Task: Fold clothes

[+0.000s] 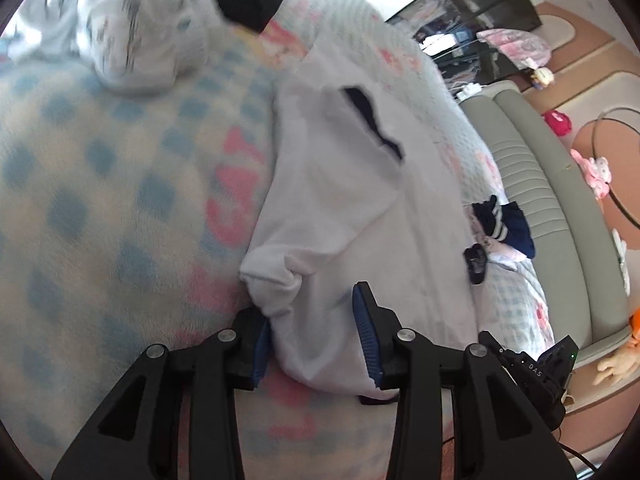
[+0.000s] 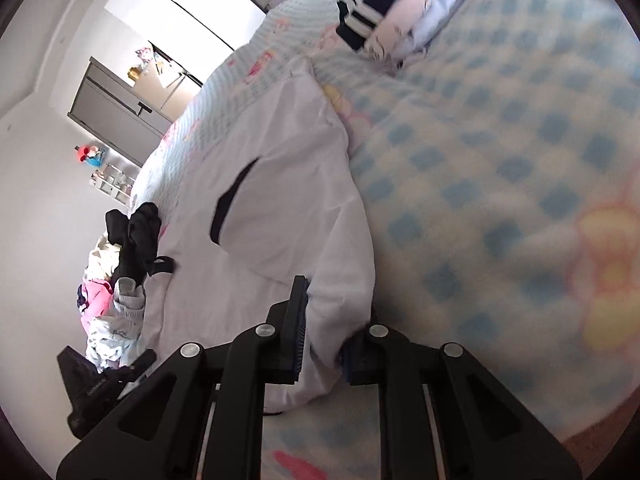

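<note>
A white garment (image 1: pixel 348 208) with a dark navy trim slit lies on a blue-checked blanket (image 1: pixel 100 200) on the bed. My left gripper (image 1: pixel 316 340) has its blue-padded fingers on either side of the garment's bunched near edge; the jaws stand apart with cloth between them. In the right wrist view the same white garment (image 2: pixel 272 208) lies along the blanket (image 2: pixel 500 200). My right gripper (image 2: pixel 324 328) also straddles a fold of its near edge, jaws apart with cloth between the pads.
A pile of unfolded clothes (image 2: pixel 116 280) lies at the bed's edge; it shows in the left wrist view (image 1: pixel 132 40) too. A navy striped garment (image 1: pixel 504 220) lies by the grey padded bed frame (image 1: pixel 540 200). A cabinet (image 2: pixel 120 112) stands against the wall.
</note>
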